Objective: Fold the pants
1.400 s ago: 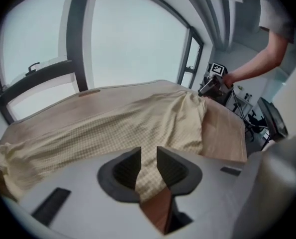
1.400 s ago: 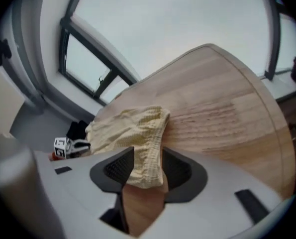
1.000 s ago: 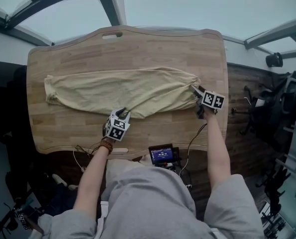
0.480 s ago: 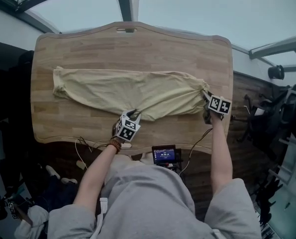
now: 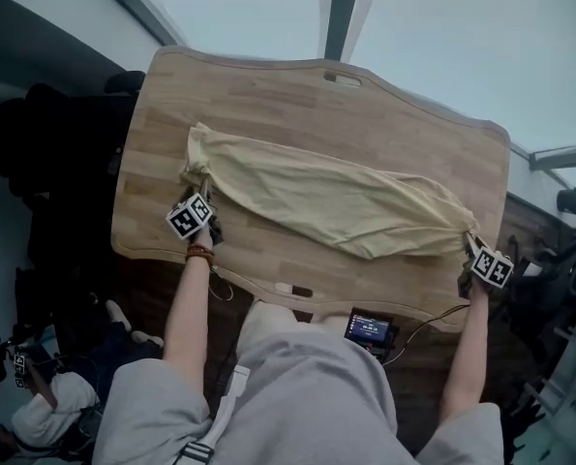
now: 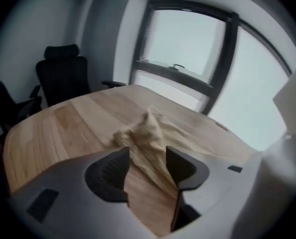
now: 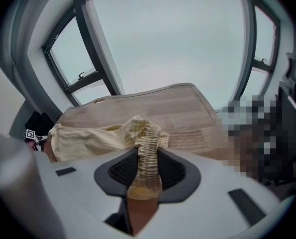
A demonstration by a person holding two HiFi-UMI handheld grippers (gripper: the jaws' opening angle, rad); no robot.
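Observation:
Pale yellow pants (image 5: 336, 201) lie stretched out across the wooden table (image 5: 297, 95), from the far left to the near right. My left gripper (image 5: 205, 190) is at their left end, the leg end. In the left gripper view its jaws are opening (image 6: 147, 166). The bunched cloth (image 6: 148, 133) runs loosely between them, with bare wood showing in the gap. My right gripper (image 5: 467, 242) is at the right end of the pants. It is shut (image 7: 144, 171) on the ribbed waistband (image 7: 147, 148), which is pinched between the pads.
Black office chairs (image 5: 55, 163) stand left of the table, one also in the left gripper view (image 6: 63, 73). A small device with a lit screen (image 5: 370, 329) and cables hangs at the near table edge. A slot handle (image 5: 343, 79) is cut in the far edge, with windows behind.
My left gripper has gone from the middle of the pants' near edge to their left leg end. The right gripper has stayed at the waistband end. The head view has swung and tilted.

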